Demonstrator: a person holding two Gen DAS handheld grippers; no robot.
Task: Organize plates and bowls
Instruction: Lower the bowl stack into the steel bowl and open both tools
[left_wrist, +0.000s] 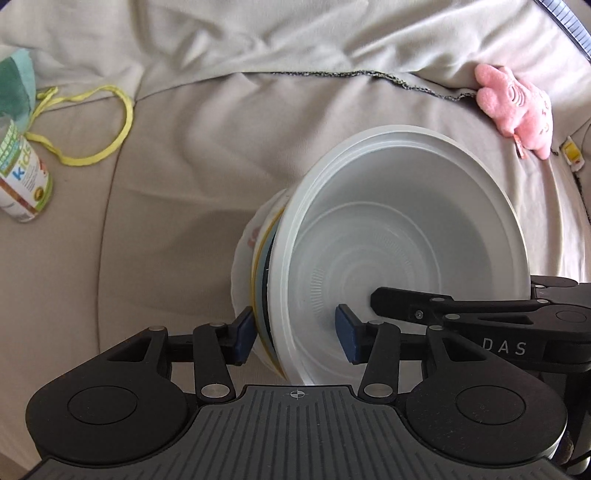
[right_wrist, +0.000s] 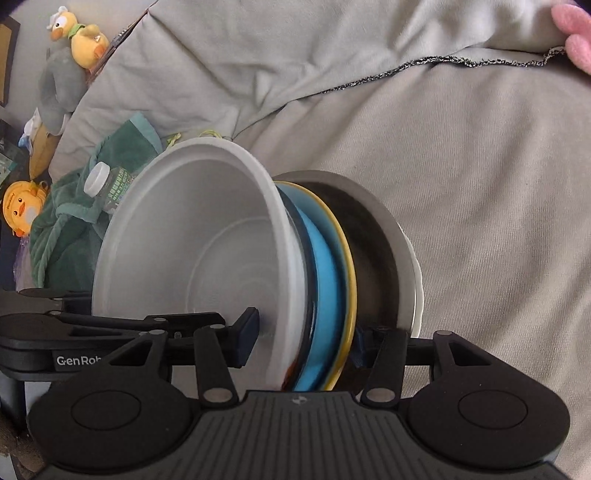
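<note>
A stack of dishes is held on edge above a beige sofa: a white plastic bowl (left_wrist: 399, 229), a blue plate with a yellow rim (right_wrist: 328, 280), a dark grey bowl (right_wrist: 373, 251) and a white plate (left_wrist: 251, 236) at the back. My left gripper (left_wrist: 295, 332) straddles the stack's near edge, one blue pad inside the white bowl (right_wrist: 192, 236), the other behind the white plate. My right gripper (right_wrist: 303, 339) clamps the stack from the other side, one pad inside the white bowl, the other against the dark bowl.
Beige sofa cushions (left_wrist: 184, 177) lie under everything. A pink plush toy (left_wrist: 517, 107) sits at the far right. A small labelled bottle (left_wrist: 26, 177) and a yellow cord (left_wrist: 110, 144) lie at the left. A green towel (right_wrist: 74, 221), a water bottle (right_wrist: 110, 184) and duck toys (right_wrist: 81, 37) are nearby.
</note>
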